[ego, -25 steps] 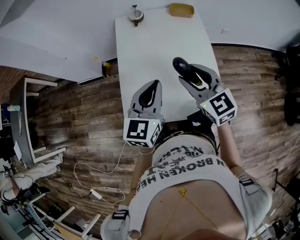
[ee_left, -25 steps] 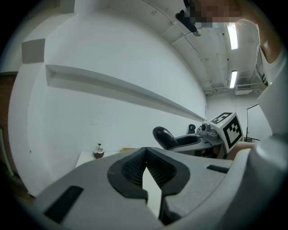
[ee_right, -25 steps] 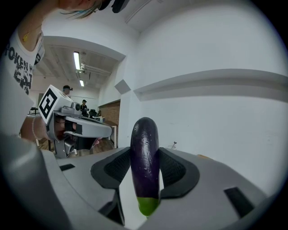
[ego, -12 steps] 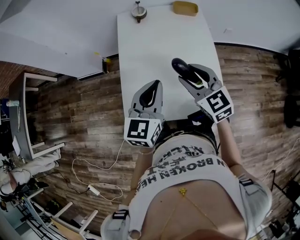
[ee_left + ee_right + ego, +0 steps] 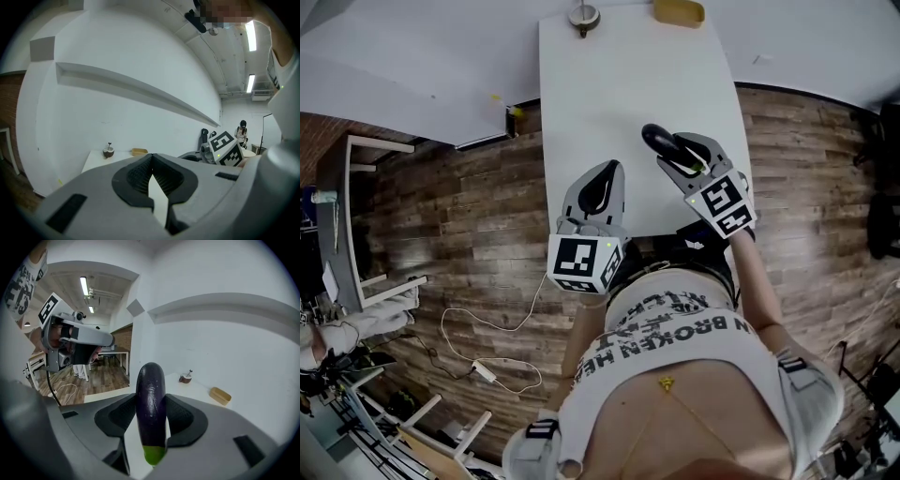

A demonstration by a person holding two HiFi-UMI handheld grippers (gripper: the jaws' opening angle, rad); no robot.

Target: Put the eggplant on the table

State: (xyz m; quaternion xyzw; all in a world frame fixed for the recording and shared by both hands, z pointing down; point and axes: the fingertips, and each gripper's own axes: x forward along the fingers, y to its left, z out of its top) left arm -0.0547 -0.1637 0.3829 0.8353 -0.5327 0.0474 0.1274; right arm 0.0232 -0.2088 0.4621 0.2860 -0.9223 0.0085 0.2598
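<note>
Eggplant (image 5: 150, 413), glossy purple, sits clamped between ribbed fingers (image 5: 183, 420) of the right gripper (image 5: 151, 399); the left gripper (image 5: 151, 161) has its fingers closed, empty.

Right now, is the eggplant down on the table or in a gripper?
In a gripper: the right gripper clamps the eggplant between both pads. Whether it touches the table cannot be told.

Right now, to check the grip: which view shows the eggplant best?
The right gripper view: the eggplant fills the middle, clamped in the right hand-held gripper, green end nearest. The head view shows only its dark tip; the left gripper view, nothing clear of it.
</note>
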